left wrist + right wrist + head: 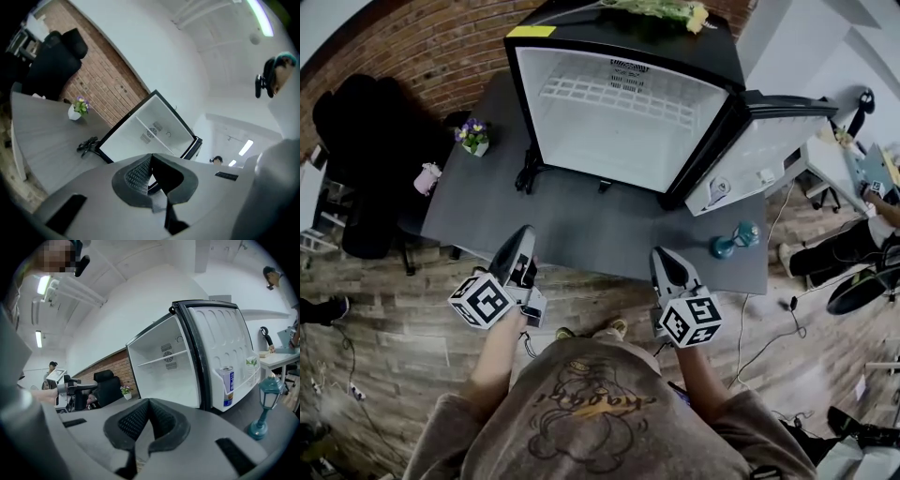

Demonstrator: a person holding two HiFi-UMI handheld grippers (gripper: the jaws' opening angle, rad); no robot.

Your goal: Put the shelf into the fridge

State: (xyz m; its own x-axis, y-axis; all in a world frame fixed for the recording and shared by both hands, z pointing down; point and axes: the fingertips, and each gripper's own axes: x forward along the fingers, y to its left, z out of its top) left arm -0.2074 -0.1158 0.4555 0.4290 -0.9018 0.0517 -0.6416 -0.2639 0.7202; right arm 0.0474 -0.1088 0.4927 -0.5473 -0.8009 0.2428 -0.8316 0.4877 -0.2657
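A black mini fridge (628, 112) stands open on the grey table (572, 230), with its door (759, 155) swung out to the right. A white wire shelf (614, 98) sits level inside it, high up toward the back; it is a thin white line in the left gripper view (153, 134) and in the right gripper view (167, 357). My left gripper (525, 234) and right gripper (662, 253) hover over the table's near edge, well short of the fridge. Both are shut and hold nothing; in their own views the left jaws (151, 159) and the right jaws (149, 404) are pressed together.
A teal lantern-shaped ornament (733, 240) stands on the table by the door, right of my right gripper. A small flower pot (473, 136) is at the table's far left, near a black chair (356, 159). A can (227, 380) sits in the door rack. Cables lie on the floor.
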